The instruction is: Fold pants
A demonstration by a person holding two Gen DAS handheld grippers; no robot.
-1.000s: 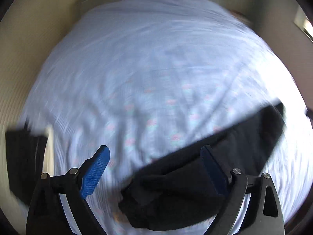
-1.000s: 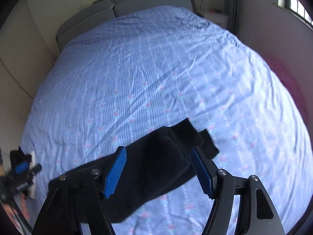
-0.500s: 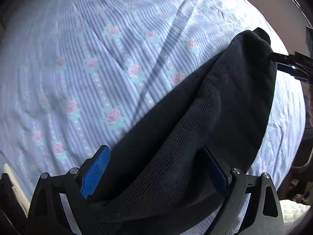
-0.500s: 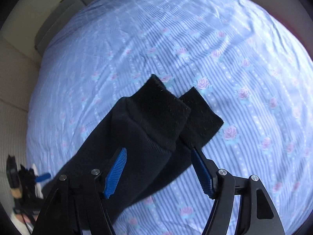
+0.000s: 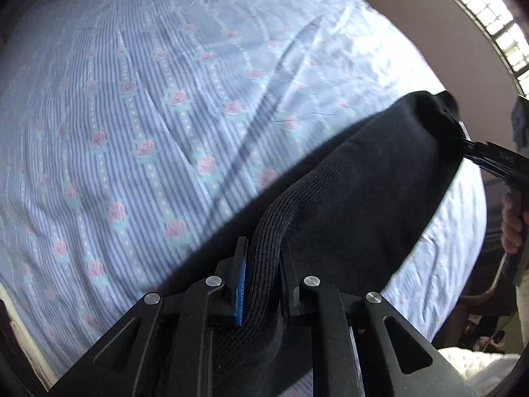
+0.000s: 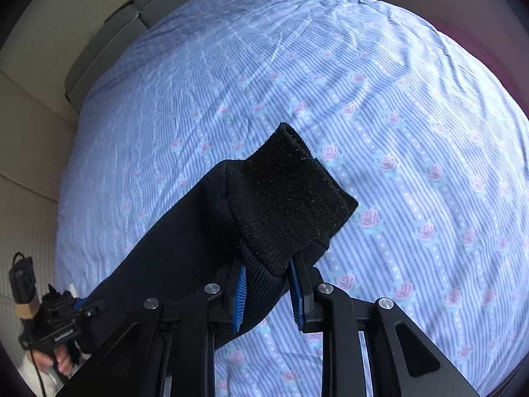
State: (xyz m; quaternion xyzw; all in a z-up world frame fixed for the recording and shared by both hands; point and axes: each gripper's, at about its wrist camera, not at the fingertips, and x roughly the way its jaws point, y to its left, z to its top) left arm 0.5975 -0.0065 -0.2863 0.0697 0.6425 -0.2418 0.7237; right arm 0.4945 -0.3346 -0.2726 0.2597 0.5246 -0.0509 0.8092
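Black pants [image 5: 373, 192], stretched in the air just over striped, rose-printed bedsheet [image 5: 158, 106] between two grippers. Left gripper [image 5: 263, 276]: fingers nearly together, pinching ribbed waistband [image 5: 267, 231]; right blue pad mostly buried behind cloth, only left pad [image 5: 240, 292] plain to see. From there, fabric running far and right to right gripper [image 5: 476, 152], of which only black jaw tips and a bit of body show, rest cut off by frame edge; hand [image 5: 511, 220] on its handle half out of view. Right wrist view: right gripper [image 6: 267, 292] clamped on leg ends, fingers narrowly apart with ribbed hem between; fuzzy cuff [image 6: 291, 198] folded up and forward, hiding fingertips and whatever second leg lies beneath. Whether both cuffs caught: cannot tell. Pants trailing near and left toward left gripper [image 6: 71, 311], small and dark at frame corner, jaws lost against black cloth. Grey headboard [image 6: 99, 53] at far edge, partly cropped.
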